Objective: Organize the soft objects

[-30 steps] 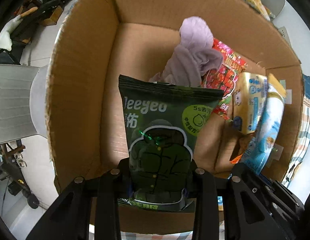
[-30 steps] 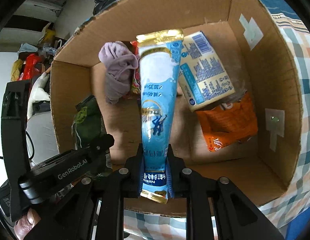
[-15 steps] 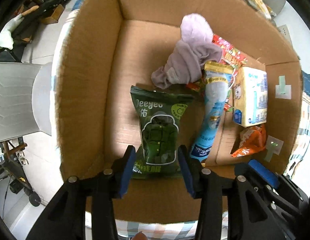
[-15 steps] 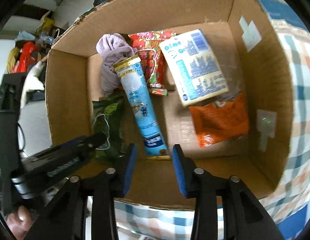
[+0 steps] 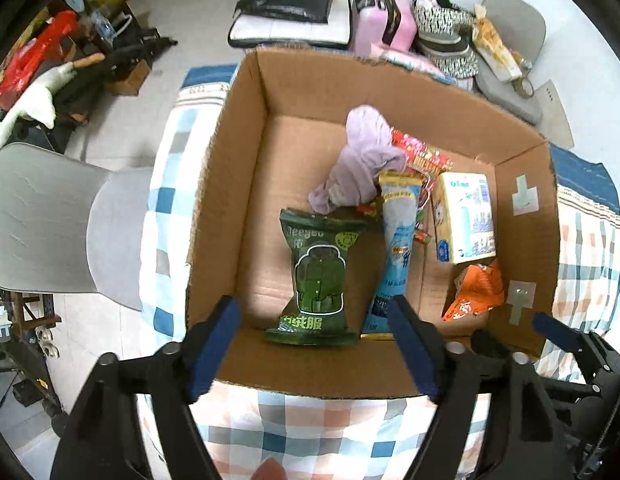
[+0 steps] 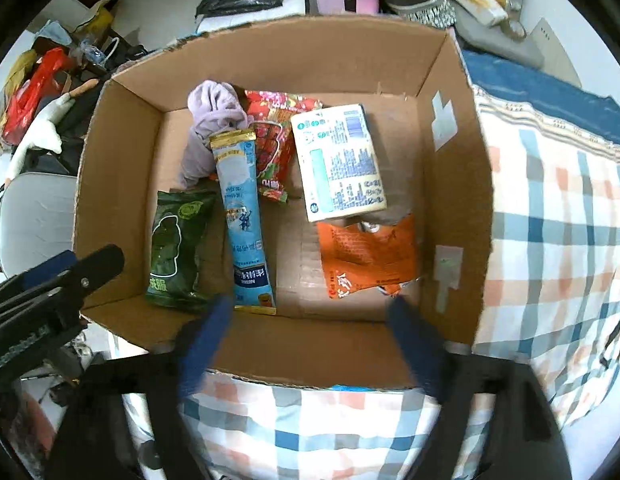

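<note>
An open cardboard box (image 5: 229, 184) (image 6: 450, 184) holds a green pouch (image 5: 320, 276) (image 6: 175, 244), a long blue packet (image 5: 396, 248) (image 6: 241, 216), a lilac cloth (image 5: 362, 164) (image 6: 213, 128), a red snack bag (image 5: 424, 158) (image 6: 273, 140), a white tissue pack (image 5: 466, 216) (image 6: 338, 164) and an orange bag (image 5: 476, 290) (image 6: 366, 256). My left gripper (image 5: 314, 316) is open and empty above the box's near edge. My right gripper (image 6: 310, 312) is open and empty, also above the near edge.
The box rests on a checked cloth (image 5: 301, 428) (image 6: 558, 232). A grey chair (image 5: 41, 220) stands to the left. Bags, a pink case (image 5: 384, 24) and clutter lie on the floor beyond the box.
Both grippers let go: the green pouch and blue packet now lie on the box floor. Both grippers opened wide and pulled back up and away from the box.
</note>
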`<act>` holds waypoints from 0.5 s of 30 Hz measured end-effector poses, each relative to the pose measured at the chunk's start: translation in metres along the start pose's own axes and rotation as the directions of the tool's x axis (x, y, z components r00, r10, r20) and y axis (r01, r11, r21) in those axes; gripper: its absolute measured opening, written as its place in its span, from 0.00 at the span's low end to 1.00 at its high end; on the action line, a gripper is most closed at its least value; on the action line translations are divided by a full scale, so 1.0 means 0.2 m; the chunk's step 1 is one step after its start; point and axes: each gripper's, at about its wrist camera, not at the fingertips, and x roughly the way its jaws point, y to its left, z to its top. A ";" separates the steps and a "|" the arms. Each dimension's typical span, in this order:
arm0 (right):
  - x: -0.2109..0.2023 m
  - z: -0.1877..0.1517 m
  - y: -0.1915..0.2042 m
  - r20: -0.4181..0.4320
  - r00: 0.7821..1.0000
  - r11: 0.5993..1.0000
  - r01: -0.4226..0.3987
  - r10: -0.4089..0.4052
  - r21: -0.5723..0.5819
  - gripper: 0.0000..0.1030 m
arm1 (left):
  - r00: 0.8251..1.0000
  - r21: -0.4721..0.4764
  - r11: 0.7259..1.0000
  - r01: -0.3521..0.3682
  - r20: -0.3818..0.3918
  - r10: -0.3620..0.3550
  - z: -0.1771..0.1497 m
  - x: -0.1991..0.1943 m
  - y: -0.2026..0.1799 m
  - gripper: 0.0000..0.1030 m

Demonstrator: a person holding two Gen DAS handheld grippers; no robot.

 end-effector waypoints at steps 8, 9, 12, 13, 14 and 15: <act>-0.11 -0.05 -0.04 0.052 0.998 0.999 0.031 -0.032 0.009 1.00 | 0.996 0.007 0.999 -0.032 0.083 0.031 -0.03 -0.10 -0.01 0.90; -0.13 -0.06 -0.04 0.056 0.998 0.999 0.034 -0.034 0.009 1.00 | 0.995 0.007 0.999 -0.032 0.095 0.031 -0.05 -0.13 -0.01 0.90; -0.19 -0.09 -0.06 0.081 0.996 0.999 0.036 -0.037 0.012 1.00 | 0.991 0.011 0.999 -0.033 0.132 0.031 -0.09 -0.19 -0.03 0.90; -0.23 -0.11 -0.07 0.097 0.994 0.999 0.042 -0.043 0.010 1.00 | 0.989 0.013 0.999 -0.034 0.144 0.032 -0.11 -0.22 -0.04 0.90; -0.26 -0.12 -0.08 0.107 0.993 0.999 0.041 -0.042 0.011 1.00 | 0.986 0.019 0.999 -0.037 0.163 0.033 -0.13 -0.27 -0.05 0.90; -0.30 -0.14 -0.08 0.120 0.992 0.999 0.039 -0.040 0.012 1.00 | 0.984 0.023 0.999 -0.041 0.175 0.036 -0.15 -0.30 -0.06 0.90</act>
